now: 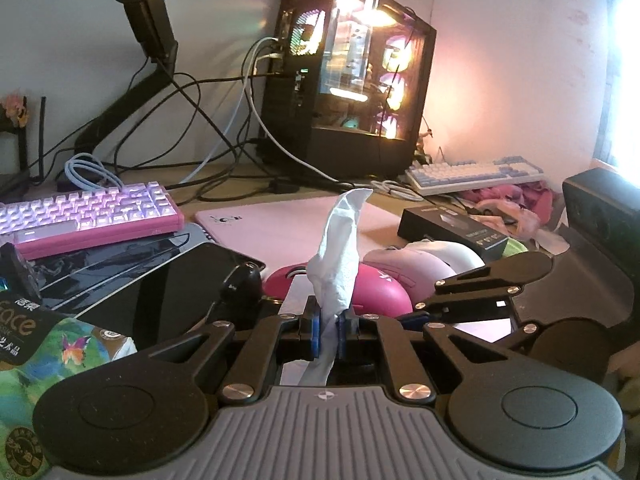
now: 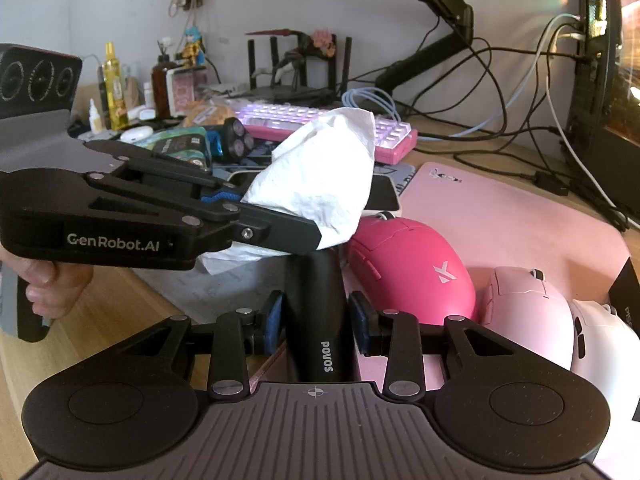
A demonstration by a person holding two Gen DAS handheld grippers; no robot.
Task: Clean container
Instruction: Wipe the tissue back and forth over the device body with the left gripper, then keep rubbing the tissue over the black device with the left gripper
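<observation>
Between the right gripper's (image 2: 316, 322) jaws sits the black container (image 2: 316, 312), clamped, its long axis running straight ahead above the surface. Just beyond its far end, the left gripper (image 2: 280, 228) comes across from the left, jaws pinching a white tissue (image 2: 320, 176).

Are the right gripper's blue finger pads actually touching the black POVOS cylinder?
Touching. In the right wrist view, the right gripper has both blue pads pressed against the sides of the black POVOS cylinder, with no gap visible.

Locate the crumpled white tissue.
In the right wrist view, the crumpled white tissue is left of centre, pinched in the left hand-held gripper, above the hot-pink mouse.
</observation>
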